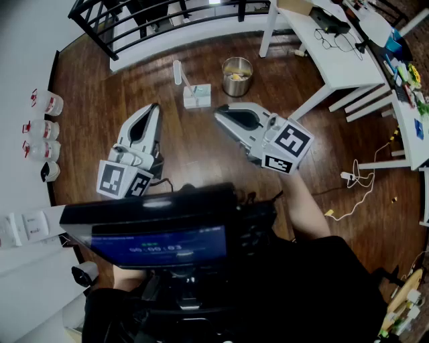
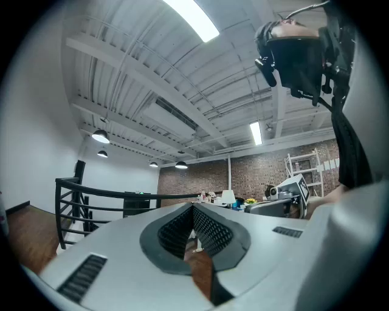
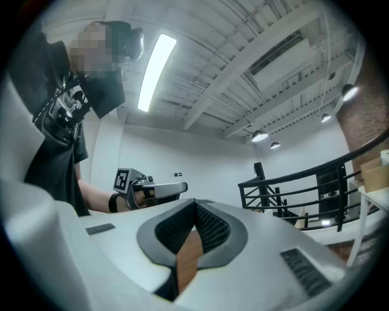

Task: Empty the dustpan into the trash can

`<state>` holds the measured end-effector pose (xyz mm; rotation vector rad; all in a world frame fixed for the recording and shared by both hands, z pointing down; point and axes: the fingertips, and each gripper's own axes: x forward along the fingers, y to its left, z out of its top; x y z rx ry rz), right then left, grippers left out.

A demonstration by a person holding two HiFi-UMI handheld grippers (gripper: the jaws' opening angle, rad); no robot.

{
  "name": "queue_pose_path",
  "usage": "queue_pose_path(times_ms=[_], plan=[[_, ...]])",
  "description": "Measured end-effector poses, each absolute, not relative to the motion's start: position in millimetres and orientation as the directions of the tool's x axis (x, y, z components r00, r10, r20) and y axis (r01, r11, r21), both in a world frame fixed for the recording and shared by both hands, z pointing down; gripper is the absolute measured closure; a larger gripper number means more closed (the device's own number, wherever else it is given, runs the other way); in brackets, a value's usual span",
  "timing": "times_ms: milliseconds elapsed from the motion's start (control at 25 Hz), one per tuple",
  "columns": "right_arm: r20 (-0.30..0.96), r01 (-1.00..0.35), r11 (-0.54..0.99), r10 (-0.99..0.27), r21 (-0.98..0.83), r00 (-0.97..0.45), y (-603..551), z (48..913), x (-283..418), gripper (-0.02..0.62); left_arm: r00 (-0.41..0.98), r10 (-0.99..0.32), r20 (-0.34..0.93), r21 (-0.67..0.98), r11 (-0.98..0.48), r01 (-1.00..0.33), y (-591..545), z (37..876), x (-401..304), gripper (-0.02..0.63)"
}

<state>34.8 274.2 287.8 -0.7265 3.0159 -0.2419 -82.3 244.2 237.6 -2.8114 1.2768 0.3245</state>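
Observation:
On the wooden floor ahead lies a small white dustpan (image 1: pixel 197 96) with its handle (image 1: pixel 177 72) sticking up. To its right stands a round metal trash can (image 1: pixel 236 76) with something pale inside. My left gripper (image 1: pixel 155 108) is held to the left of the dustpan, shut and empty. My right gripper (image 1: pixel 219 114) hovers just below the can, also shut with nothing in it. In the left gripper view the jaws (image 2: pixel 193 209) meet, and the dustpan and can are out of sight. The right gripper view shows closed jaws (image 3: pixel 194 204) and the left gripper (image 3: pixel 152 189) beyond.
A black railing (image 1: pixel 134 17) runs along the far edge of the floor. A white table (image 1: pixel 335 63) with clutter stands at the right, and a white cable (image 1: pixel 358 191) trails on the floor below it. Bottles (image 1: pixel 47 104) line the left wall.

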Motion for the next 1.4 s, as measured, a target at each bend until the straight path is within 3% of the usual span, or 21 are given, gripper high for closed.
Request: queue_pose_path(times_ms=[360,1000,1400], plan=[[0.035,-0.442,0.881,-0.442,-0.168,-0.896,244.1,304.4,20.7,0.589,0.645,-0.743,-0.177,0.078,-0.664,-0.744,219.5,257.2,-99.1,0.606],[0.154,-0.531,0.832,-0.51,-0.161,-0.846,29.5,320.1,-49.6,0.589,0.696,-0.708,-0.116,0.016,-0.702,-0.712,-13.1,272.5,-206.6,0.606],[0.271,-0.58,0.79,-0.524,-0.2,-0.807,-35.9,359.5,-51.6,0.589,0.711,-0.691,-0.131,0.032,-0.72,-0.693,-109.3,272.9,-243.8,0.606]])
